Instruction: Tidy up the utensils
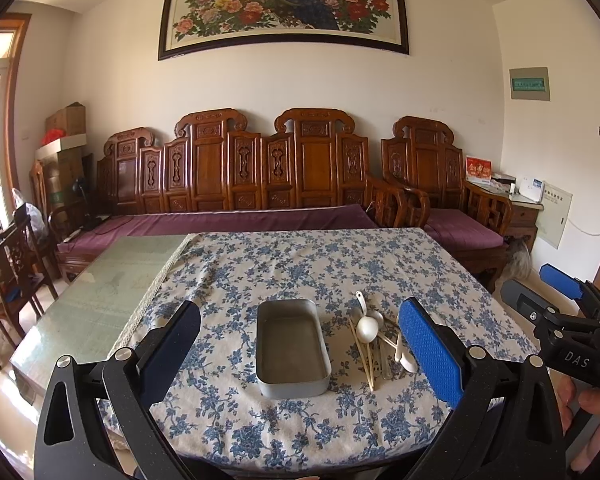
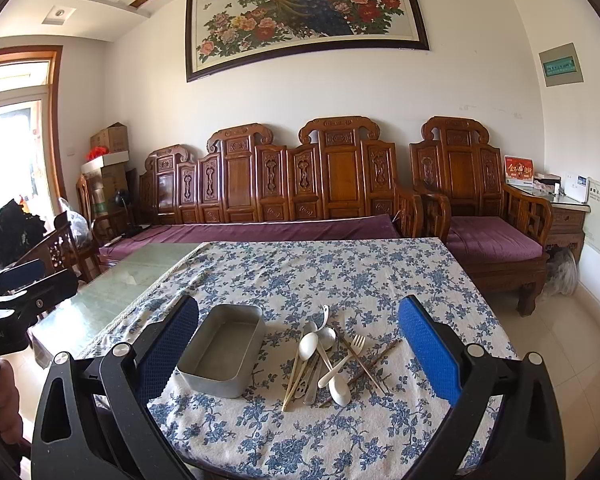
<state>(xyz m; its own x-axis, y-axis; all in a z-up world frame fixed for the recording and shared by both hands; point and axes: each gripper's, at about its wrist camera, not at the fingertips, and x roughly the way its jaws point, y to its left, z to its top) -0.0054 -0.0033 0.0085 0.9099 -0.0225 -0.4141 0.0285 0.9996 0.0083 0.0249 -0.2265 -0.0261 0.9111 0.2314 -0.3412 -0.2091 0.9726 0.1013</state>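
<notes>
Left claw (image 1: 300, 344) stands wide, holding nothing, above the near edge of the table (image 1: 236, 280). The metal tray (image 1: 292, 346) sits empty on the floral cloth, long axis running from the near edge away toward the sofa. Just right of it, apart from its wall, lies the utensil pile (image 2: 332, 356): spoons, a fork (image 2: 350, 354), chopsticks, crossed over one another. Most handles run near to far, roughly parallel to the tray; the dark chopsticks (image 2: 374, 362) cross diagonally. Right claw (image 2: 298, 354) also stands wide and empty, above the near edge.

Assessment: no utensil is moved yet. Recommend taking a top piece first, gripping across its handle, then laying it along the tray's length.
</notes>
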